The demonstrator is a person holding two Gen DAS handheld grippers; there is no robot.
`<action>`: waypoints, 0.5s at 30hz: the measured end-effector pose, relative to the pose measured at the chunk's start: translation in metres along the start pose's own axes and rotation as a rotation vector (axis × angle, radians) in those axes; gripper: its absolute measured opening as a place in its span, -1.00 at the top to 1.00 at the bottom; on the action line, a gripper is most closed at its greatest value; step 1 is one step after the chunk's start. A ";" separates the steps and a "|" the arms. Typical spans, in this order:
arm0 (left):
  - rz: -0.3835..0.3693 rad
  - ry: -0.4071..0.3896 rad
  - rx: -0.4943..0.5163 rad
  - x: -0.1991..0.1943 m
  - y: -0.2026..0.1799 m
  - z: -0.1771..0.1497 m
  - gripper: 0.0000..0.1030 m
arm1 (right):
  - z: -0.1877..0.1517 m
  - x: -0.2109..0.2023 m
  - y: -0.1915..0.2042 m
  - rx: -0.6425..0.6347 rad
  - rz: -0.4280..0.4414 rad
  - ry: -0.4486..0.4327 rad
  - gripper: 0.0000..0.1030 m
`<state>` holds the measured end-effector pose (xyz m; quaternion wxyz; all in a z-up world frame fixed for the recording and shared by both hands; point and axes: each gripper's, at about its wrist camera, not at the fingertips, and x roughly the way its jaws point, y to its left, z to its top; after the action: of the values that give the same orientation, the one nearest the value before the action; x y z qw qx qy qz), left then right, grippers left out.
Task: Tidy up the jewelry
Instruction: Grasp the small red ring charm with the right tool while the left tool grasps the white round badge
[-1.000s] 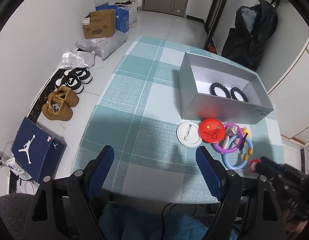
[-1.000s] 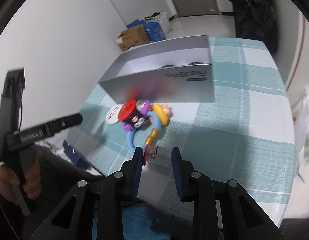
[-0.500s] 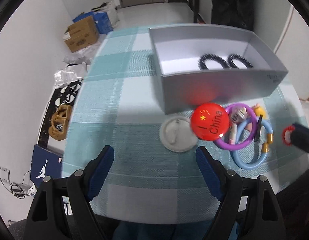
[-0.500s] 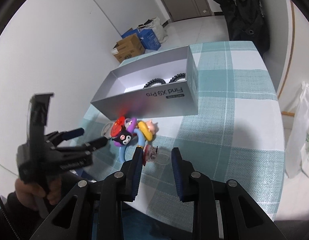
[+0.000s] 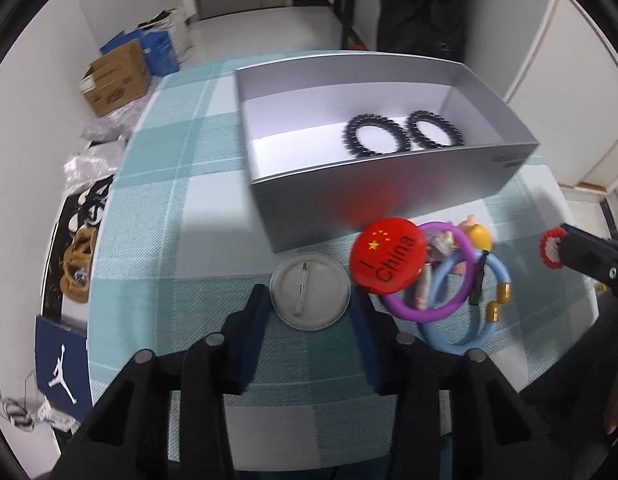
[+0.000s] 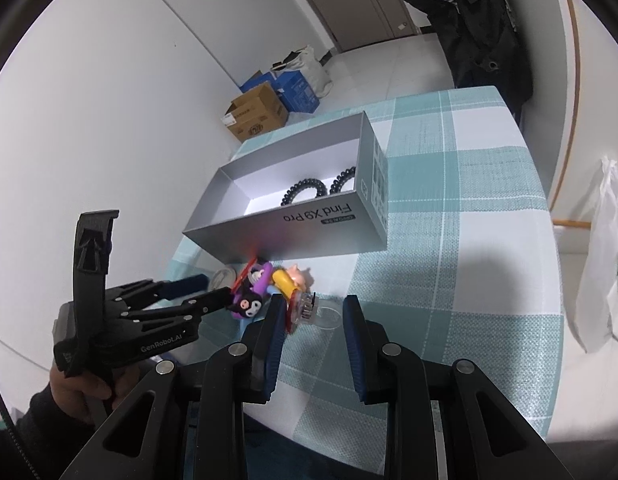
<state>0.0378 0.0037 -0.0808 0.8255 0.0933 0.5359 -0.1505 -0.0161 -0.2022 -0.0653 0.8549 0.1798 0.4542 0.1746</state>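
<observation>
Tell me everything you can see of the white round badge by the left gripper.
The white badge is a round pin-back button lying flat, back side up, on the checked tablecloth. Its back looks like pale grey plastic or metal, with a thin metal pin across the middle. It sits just in front of the grey box, between the fingers of the left gripper, whose jaws have just been closing around it; whether the pads touch it yet is unclear. The red badge overlaps or abuts its right edge.
</observation>
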 end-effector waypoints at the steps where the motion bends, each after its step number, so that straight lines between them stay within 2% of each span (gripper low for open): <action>1: -0.002 0.000 0.002 0.000 -0.001 0.000 0.30 | 0.001 -0.001 0.000 0.004 0.003 -0.003 0.46; 7: -0.037 0.001 -0.015 -0.008 -0.001 -0.005 0.31 | 0.003 -0.009 -0.003 0.026 0.023 -0.034 0.46; 9: -0.041 -0.012 -0.014 -0.016 -0.003 -0.009 0.31 | 0.004 -0.012 -0.004 0.034 0.031 -0.047 0.46; 15: -0.117 -0.075 -0.038 -0.044 -0.005 -0.017 0.31 | 0.005 -0.017 -0.001 0.024 0.048 -0.074 0.46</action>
<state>0.0042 0.0109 -0.0473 0.8363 0.0406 0.5120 -0.1918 -0.0207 -0.2111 -0.0511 0.8644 0.2072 0.4201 0.1827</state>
